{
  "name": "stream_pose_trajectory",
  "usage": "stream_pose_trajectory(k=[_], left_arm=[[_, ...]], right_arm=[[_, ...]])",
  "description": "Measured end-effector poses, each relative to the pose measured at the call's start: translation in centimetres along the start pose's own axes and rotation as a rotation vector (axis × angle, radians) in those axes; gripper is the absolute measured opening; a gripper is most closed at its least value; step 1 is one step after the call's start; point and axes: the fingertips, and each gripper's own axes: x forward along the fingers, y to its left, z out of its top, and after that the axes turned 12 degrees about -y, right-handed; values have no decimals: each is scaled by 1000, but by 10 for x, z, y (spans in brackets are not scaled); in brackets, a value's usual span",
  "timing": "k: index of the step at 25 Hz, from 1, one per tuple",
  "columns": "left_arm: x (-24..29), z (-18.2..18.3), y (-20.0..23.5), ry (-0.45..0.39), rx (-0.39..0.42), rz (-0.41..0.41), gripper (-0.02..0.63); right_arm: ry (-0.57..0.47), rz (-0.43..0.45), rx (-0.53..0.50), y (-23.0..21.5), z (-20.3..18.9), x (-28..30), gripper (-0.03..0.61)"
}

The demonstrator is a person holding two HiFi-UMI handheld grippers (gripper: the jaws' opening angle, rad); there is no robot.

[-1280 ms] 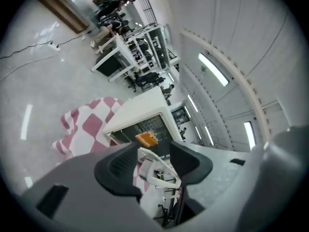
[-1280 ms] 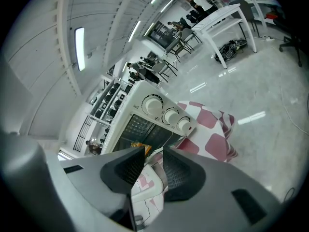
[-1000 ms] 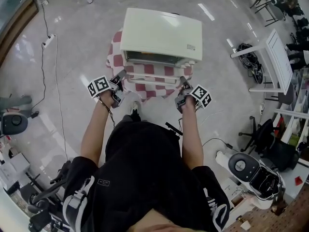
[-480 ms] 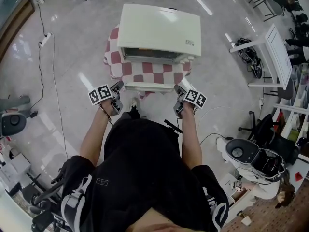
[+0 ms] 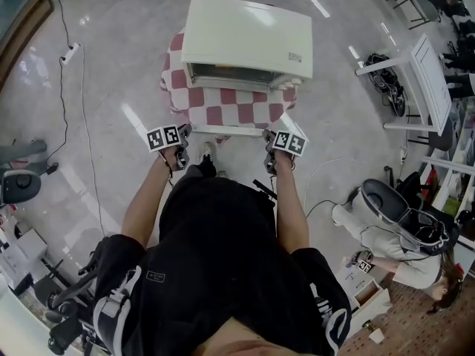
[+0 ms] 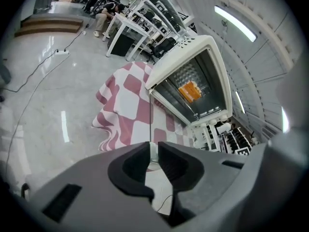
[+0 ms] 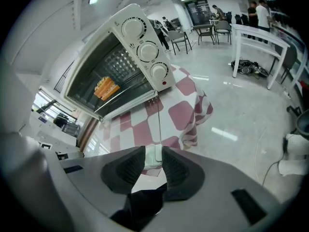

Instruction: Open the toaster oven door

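Both grippers on the handle of the lowered toaster oven door

Nearest, at 6 o'clock of the head view, the person's black clothes fill the bottom. Just ahead, the left gripper [image 5: 184, 133] at 11 o'clock is closing its jaws, with the left end of the white door handle [image 5: 226, 130] between the pads. The right gripper [image 5: 269, 136] at 1 o'clock is clenched on the other end. The glass door [image 5: 230, 112] lies about flat, hinged to the toaster oven [image 5: 249, 39] at 12 o'clock, which stands on a red and white checked cloth [image 5: 175, 89]. An orange piece of food [image 6: 189, 91] sits on the rack inside. Three knobs [image 7: 148, 50] are on the front. Farther out are a power strip [image 5: 72, 52] at 10 o'clock and a white table [image 5: 427, 87] at 2 o'clock.
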Motion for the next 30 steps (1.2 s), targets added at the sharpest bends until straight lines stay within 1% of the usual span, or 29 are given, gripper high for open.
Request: stream_pose_trajectory(k=[2, 7, 12, 15, 17, 19, 21, 22, 24, 27, 29, 30], left_arm=[[2, -4, 5, 6, 15, 21, 58], [9, -14, 13, 12, 87, 74, 63], [14, -20, 18, 6, 114, 112, 64], [16, -20, 20, 7, 108, 120, 64], [16, -18, 23, -4, 79, 136, 68], [15, -19, 26, -17, 63, 153, 94], [7, -24, 30, -13, 67, 157, 144], [1, -28, 31, -7, 68, 156, 149], [-14, -29, 30, -11, 86, 149, 155], [-34, -11, 13, -77, 157, 119, 155], [-47, 7, -12, -137, 229, 74, 147], [-55, 16, -27, -168, 269, 44, 120]], right_arm=[[15, -19, -24, -2, -5, 4, 129], [57, -68, -109, -8, -14, 13, 133], [77, -118, -220, -11, -20, 19, 135], [74, -121, -242, -10, -20, 21, 138], [77, -126, -250, -11, -20, 22, 143], [84, -135, -265, -14, -20, 19, 172], [85, -134, -282, -14, -22, 12, 181], [77, -132, -288, -13, -22, 7, 183], [35, -124, -299, -9, -15, -5, 183], [-87, -97, -330, 8, 10, -29, 173], [-188, -72, -362, 27, 30, -50, 129], [-240, -56, -378, 38, 39, -61, 113]])
